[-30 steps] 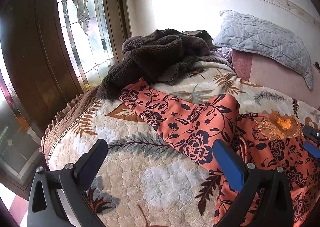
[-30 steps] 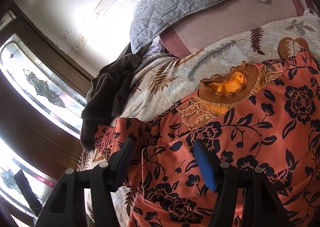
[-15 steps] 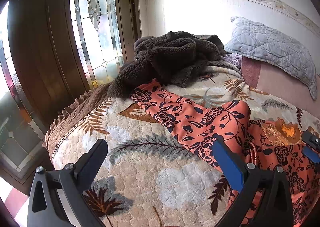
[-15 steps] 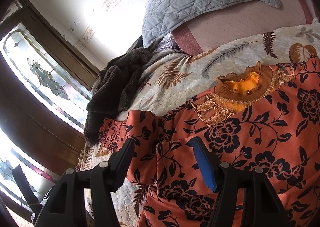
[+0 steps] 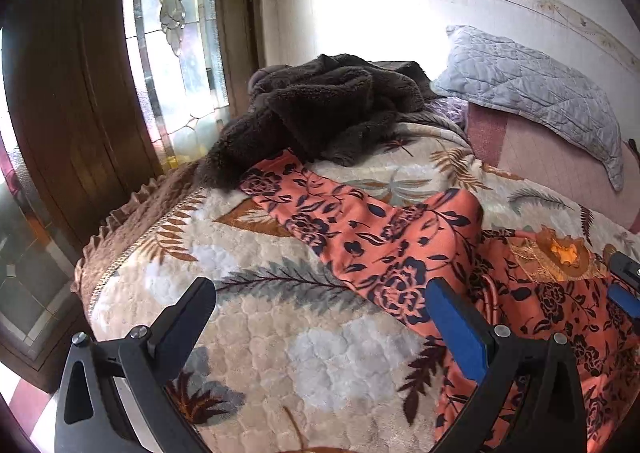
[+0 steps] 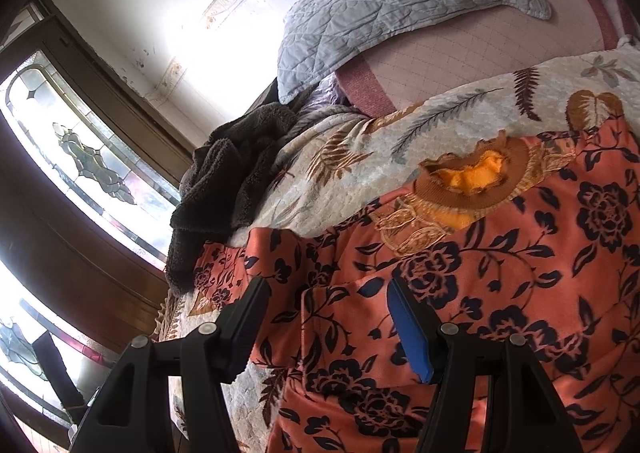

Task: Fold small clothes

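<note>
An orange top with dark flowers (image 5: 404,253) lies flat on the bed, its knitted brown collar (image 6: 472,181) pointing toward the pillow. One sleeve (image 5: 304,201) stretches out toward a heap of brown fleece. My left gripper (image 5: 320,305) hovers open over the blanket beside the sleeve, its blue-padded finger above the cloth's edge and nothing between the jaws. My right gripper (image 6: 328,305) is open just above the top's body near the sleeve seam, gripping nothing. The right gripper (image 5: 622,281) also shows at the right edge of the left wrist view.
The bed carries a cream leaf-patterned blanket (image 5: 280,333) with a brown frilled edge (image 5: 120,237). Brown fleece (image 5: 328,109) is piled at the far corner, a grey quilted pillow (image 5: 532,93) leans on the pink headboard (image 6: 460,53), and a stained-glass door (image 5: 172,13) stands left.
Both views have swung only slightly. The top lies as before, and both grippers stay open in the same places.
</note>
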### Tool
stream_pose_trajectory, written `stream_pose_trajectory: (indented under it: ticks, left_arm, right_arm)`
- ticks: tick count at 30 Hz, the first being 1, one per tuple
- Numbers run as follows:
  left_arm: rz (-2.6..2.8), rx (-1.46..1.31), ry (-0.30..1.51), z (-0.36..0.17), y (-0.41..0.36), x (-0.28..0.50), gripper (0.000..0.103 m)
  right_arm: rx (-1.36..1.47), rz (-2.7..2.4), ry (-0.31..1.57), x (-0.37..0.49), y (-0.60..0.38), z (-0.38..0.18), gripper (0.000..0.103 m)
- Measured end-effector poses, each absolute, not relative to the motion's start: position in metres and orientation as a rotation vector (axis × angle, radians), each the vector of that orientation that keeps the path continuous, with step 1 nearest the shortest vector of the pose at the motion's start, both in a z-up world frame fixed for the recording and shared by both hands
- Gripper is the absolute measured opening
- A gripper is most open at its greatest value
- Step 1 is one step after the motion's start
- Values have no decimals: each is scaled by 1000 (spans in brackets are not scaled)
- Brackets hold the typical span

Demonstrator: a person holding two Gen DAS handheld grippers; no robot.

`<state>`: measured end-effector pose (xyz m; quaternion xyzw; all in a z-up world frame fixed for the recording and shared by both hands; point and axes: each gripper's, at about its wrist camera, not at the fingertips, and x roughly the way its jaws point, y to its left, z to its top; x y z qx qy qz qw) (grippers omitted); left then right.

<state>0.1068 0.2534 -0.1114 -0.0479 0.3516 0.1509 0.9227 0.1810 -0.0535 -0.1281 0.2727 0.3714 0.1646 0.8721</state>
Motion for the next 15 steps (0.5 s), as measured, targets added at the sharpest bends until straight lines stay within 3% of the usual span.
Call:
stream_pose_trajectory:
  ticks: [11, 15]
  left_arm:
    - [-68, -201, 919, -158, 173, 151, 102]
    - [-64, -92, 922, -171, 148, 161, 86]
  right_arm:
    - [625, -76, 755, 146, -246, -150, 65]
    - [713, -177, 771, 147, -293, -182, 65]
